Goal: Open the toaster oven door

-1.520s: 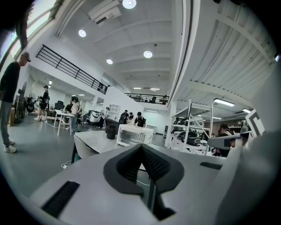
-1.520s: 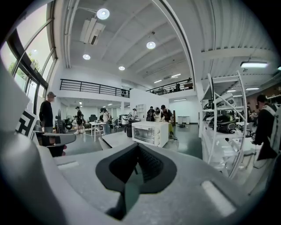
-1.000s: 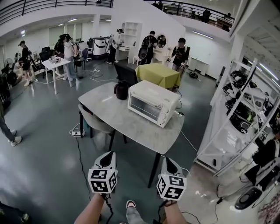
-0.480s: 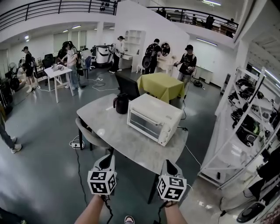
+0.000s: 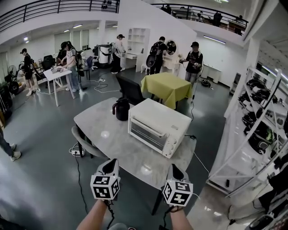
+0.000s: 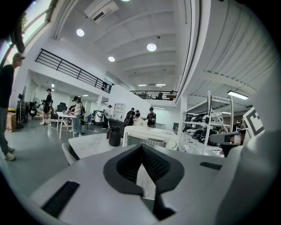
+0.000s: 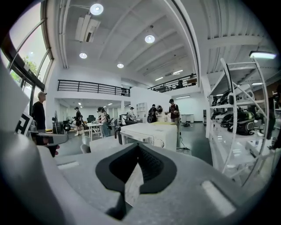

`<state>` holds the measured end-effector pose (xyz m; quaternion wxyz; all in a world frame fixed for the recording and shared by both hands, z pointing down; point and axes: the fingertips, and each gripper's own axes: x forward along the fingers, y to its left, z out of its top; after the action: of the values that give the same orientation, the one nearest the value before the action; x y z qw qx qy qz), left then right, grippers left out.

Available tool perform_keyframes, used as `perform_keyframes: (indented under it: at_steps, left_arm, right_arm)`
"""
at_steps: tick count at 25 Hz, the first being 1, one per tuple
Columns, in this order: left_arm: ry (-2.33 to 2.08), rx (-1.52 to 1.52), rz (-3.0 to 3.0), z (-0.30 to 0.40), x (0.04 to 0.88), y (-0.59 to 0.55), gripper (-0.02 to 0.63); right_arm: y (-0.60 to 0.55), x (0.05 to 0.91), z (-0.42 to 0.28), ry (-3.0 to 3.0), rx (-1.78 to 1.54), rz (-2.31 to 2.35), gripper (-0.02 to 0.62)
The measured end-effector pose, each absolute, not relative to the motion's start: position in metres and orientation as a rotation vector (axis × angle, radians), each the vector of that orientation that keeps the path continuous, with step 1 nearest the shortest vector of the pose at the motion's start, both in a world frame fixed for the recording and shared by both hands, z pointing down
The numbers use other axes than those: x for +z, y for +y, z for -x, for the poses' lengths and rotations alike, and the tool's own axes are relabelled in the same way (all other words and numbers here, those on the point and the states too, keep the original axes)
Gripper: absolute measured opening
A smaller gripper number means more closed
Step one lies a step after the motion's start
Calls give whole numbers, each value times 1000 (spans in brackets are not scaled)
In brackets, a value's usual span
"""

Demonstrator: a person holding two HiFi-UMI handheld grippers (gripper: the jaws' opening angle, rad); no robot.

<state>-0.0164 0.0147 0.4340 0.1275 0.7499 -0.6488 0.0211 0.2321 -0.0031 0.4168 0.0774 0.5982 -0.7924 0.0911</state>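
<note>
Room: big open hall, glossy grey floor (image 5: 40,148), balcony rail (image 5: 58,5) up high, several people (image 5: 71,60) standing at the far side.
Surface: pale grey surface (image 5: 105,134) with rounded corners, mid-scene, just beyond both grippers.
Toaster oven: white toaster oven (image 5: 158,117) sits on the right half of the surface, turned at an angle, front facing near-left.
Door: glass door (image 5: 145,134) is shut, flush with the front; knobs (image 5: 169,144) stacked at the right end of the front.
Jug: dark jug (image 5: 121,109) on the surface, just left of the oven's far corner; touching or not, can't tell.
Left gripper: left gripper (image 5: 110,163) low in the near foreground, left of centre, held over the floor short of the surface's near edge. Jaws together, nothing between them. Well apart from the oven.
Right gripper: right gripper (image 5: 175,168) beside it on the right, same height, pointing at the oven's knob end. Jaws together, nothing held. No contact with the door.
Chairs: grey chair (image 5: 83,140) tucked in at the near-left side; black chair (image 5: 130,89) at the far side.
Background: yellow-green covered table (image 5: 167,84) behind the oven; white shelving rack (image 5: 263,121) with dark gear along the right; small white table (image 5: 55,74) far left.
</note>
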Motion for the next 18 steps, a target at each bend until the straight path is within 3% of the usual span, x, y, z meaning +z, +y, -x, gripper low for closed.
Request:
perform_keyframes:
  at_steps: [18]
  left_arm:
    - [-1704,144,-2331,50,439,-159,3]
  right_arm:
    - [-130,435,-198,-2219,367,-1963,5]
